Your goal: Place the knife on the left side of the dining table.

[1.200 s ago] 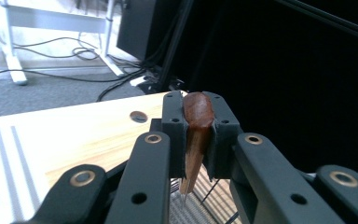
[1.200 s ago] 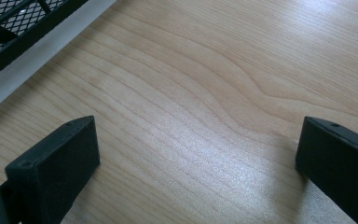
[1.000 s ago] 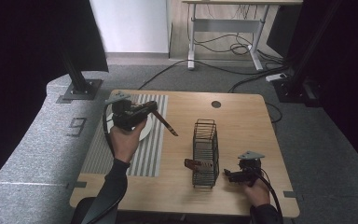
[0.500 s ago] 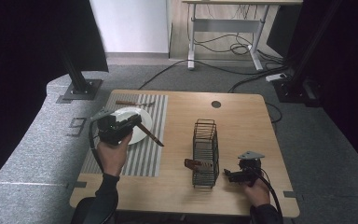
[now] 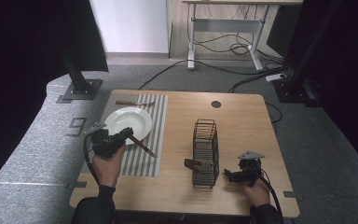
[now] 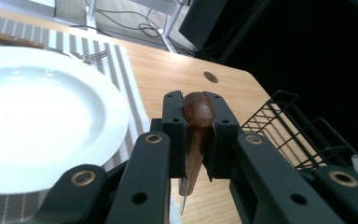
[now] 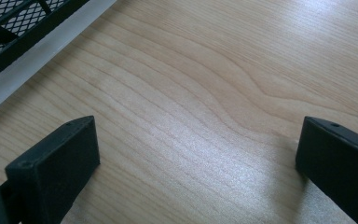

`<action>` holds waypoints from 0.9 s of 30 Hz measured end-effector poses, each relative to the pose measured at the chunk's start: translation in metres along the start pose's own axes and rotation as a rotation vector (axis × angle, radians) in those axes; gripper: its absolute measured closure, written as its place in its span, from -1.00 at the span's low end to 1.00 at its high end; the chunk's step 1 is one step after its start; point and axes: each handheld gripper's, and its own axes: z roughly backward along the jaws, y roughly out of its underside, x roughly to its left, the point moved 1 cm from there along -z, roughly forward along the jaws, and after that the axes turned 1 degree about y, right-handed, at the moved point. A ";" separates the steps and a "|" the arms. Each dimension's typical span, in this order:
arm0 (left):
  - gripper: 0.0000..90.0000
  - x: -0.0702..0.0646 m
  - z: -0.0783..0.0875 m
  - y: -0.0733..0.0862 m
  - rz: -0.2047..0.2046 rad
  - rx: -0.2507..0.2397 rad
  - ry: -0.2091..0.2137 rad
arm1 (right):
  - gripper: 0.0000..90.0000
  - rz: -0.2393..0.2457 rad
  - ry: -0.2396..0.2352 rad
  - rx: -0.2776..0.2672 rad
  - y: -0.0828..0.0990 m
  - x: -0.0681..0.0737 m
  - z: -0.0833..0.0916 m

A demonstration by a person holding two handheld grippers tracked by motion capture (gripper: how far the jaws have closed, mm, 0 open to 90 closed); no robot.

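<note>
Holding a wooden-handled table knife (image 5: 142, 145), the left gripper (image 5: 129, 134) has its jaws clamped tight on the brown handle; the left gripper view shows the rounded handle end (image 6: 198, 109) pinched between both black pads, with a thin metal part running down and away below them.

Key relation: the knife's long axis runs from the jaws toward the lower right in the high view, out over the grey-and-white striped placemat (image 5: 161, 116), just beside the near right rim of the round white ceramic plate (image 5: 127, 122). It looks roughly parallel to the mat stripes' diagonal, not yet square to the plate. I can't tell whether the tip touches the mat.

A wooden-handled fork (image 5: 133, 103) already lies crosswise on the mat beyond the plate, so my read is table setting: the knife goes down on the mat right of the plate. That calls for a small wrist turn to line the axis up with the stripes, then lowering.

Left hand is clearly the nearer one. The right gripper (image 5: 233, 175) sits well apart on the bare light wooden table (image 5: 242, 121), just right of the black wire cutlery basket (image 5: 206, 150), jaws spread wide with nothing between them. One more brown-handled utensil (image 5: 192, 163) pokes out of the basket's left side.
</note>
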 end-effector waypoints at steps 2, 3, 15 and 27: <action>0.78 0.001 0.000 0.001 0.003 -0.002 -0.006 | -1.00 0.000 0.000 0.000 0.000 0.000 0.000; 0.78 0.003 0.001 0.002 0.007 -0.002 -0.008 | -1.00 0.000 0.000 0.000 0.000 0.000 0.000; 0.77 0.020 0.004 0.013 0.023 0.002 -0.050 | -1.00 0.000 0.000 0.000 0.000 0.000 0.000; 0.63 0.038 0.008 0.020 -0.059 -0.003 -0.142 | -1.00 0.000 0.000 0.000 0.000 0.000 0.000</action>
